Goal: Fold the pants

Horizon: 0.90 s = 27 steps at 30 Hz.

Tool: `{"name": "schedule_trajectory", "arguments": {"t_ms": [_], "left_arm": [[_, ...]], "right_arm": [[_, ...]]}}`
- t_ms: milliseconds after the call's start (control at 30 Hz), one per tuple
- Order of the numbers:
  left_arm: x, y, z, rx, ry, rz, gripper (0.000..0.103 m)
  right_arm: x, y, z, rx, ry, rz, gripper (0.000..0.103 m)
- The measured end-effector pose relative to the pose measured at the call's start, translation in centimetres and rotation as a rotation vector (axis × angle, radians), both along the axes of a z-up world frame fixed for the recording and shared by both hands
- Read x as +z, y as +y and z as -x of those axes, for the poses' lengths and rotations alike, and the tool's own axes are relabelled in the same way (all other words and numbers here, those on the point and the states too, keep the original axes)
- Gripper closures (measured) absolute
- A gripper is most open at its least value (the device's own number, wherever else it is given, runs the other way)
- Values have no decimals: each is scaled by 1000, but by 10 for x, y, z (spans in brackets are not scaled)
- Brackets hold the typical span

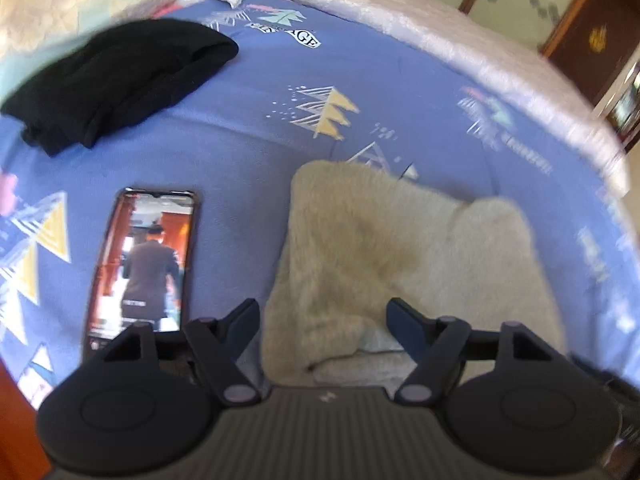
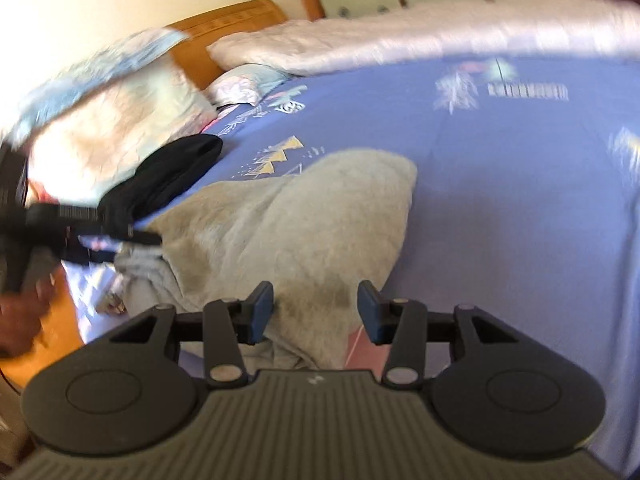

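Note:
The pants are light grey and fleecy, lying folded in a thick bundle on the blue patterned bed sheet. They also show in the right wrist view. My left gripper is open and empty, its jaws spread over the near edge of the bundle. My right gripper is open and empty, just above the bundle's near edge. The left gripper appears at the left of the right wrist view, next to the pants.
A phone with a lit screen lies left of the pants. A folded black garment lies further back left. Pillows and a white quilt line the far side. A wooden headboard is behind.

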<state>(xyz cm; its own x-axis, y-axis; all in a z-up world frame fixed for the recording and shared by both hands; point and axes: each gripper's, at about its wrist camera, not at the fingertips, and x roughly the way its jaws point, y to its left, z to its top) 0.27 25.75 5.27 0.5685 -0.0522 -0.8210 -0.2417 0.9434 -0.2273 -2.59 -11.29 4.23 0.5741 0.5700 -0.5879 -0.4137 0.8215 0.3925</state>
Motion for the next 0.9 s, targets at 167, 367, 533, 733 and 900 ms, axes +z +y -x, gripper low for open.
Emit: {"name": "schedule_trajectory", "arguments": {"t_ms": [167, 367, 533, 733, 900], "left_arm": [[-16, -14, -4, 1, 52, -115, 31], [17, 8, 8, 1, -71, -2, 1], [-6, 14, -8, -28, 8, 133, 0], [-43, 22, -11, 12, 68, 287, 1], [-37, 1, -4, 34, 45, 225, 39]], "right_arm": [[-33, 18, -12, -7, 107, 156, 54], [-7, -19, -11, -23, 85, -42, 42], [-12, -34, -25, -90, 147, -194, 32], [-29, -20, -33, -79, 226, -189, 32], [-38, 25, -37, -3, 252, -52, 76]]}}
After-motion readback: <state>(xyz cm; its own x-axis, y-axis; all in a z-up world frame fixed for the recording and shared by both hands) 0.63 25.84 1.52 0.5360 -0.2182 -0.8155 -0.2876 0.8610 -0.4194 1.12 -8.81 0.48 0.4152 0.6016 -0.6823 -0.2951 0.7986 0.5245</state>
